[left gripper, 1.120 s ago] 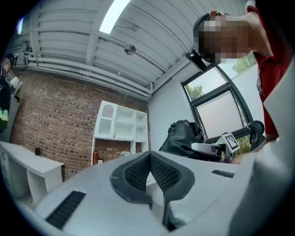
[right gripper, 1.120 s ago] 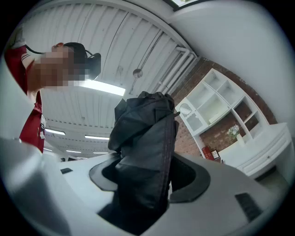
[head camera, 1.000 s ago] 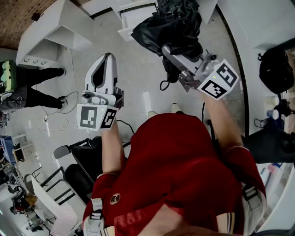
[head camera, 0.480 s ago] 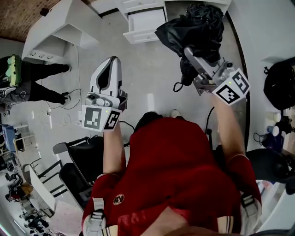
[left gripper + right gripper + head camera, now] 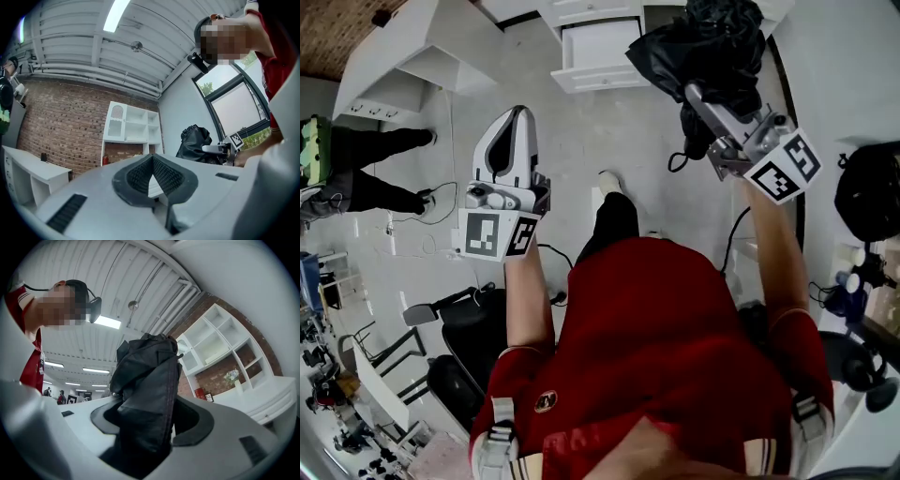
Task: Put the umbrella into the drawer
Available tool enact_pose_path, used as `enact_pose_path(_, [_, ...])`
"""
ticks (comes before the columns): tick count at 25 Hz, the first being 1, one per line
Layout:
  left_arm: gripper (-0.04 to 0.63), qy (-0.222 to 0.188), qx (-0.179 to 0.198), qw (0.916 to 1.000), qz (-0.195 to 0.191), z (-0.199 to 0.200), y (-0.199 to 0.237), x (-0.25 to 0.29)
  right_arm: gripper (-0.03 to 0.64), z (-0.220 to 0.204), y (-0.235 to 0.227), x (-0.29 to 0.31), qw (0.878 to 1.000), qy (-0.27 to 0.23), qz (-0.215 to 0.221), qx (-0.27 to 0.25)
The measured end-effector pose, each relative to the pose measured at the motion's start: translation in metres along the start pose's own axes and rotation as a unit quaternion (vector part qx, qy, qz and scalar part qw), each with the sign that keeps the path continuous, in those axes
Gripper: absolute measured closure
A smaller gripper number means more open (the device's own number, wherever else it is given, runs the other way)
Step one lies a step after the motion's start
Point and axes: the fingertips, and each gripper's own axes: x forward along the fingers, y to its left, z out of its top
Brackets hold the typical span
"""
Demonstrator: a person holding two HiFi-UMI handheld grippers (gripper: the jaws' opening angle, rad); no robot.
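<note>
The right gripper [image 5: 696,94] is clamped on a folded black umbrella [image 5: 705,45]. In the right gripper view the jaws stand wide apart, and the umbrella's bunched fabric [image 5: 149,380] fills the space between them and rises past their tips. From the head view the umbrella is held off the floor, up at the top of the picture, and its canopy end juts beyond the jaws. A thin black strap loop [image 5: 676,166] dangles below the gripper.

The open drawer [image 5: 600,45] belongs to a white cabinet [image 5: 581,9] and sits just left of the umbrella in the head view. The fabric overlaps the drawer's right edge. The steep camera angle makes it hard to say whether the umbrella is over the drawer or only in front of it, but it does not appear to be inside.

The left gripper [image 5: 520,113] is well apart from the umbrella, out over the pale floor [image 5: 572,141]. In the left gripper view its jaws [image 5: 151,157] meet at the tips with nothing between them. Beyond them are white wall shelves [image 5: 131,129] against a brick wall [image 5: 61,122], and the umbrella [image 5: 194,143] is off to the right.

The person holding both grippers wears a red shirt [image 5: 666,347]. Another person's legs [image 5: 370,164] are at the left edge.
</note>
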Motion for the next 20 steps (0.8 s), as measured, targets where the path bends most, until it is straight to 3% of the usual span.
enact_pose_path(5, [0.589, -0.012, 0.010, 0.9999, -0.007, -0.019, 0.067, 0.054, 0.345, -0.018, -0.034, 0.073, 0.999, 0.033, 0.007, -0.031])
enact_pose_path(11, [0.589, -0.007, -0.010, 0.9999, -0.012, -0.050, 0.141, 0.111, 0.346, -0.052, -0.094, 0.159, 0.995, 0.085, 0.012, -0.051])
enact_pose_path(20, [0.589, 0.007, -0.018, 0.9997, -0.013, -0.085, 0.230, 0.167, 0.347, -0.114, -0.161, 0.262, 0.978, 0.173, 0.047, -0.106])
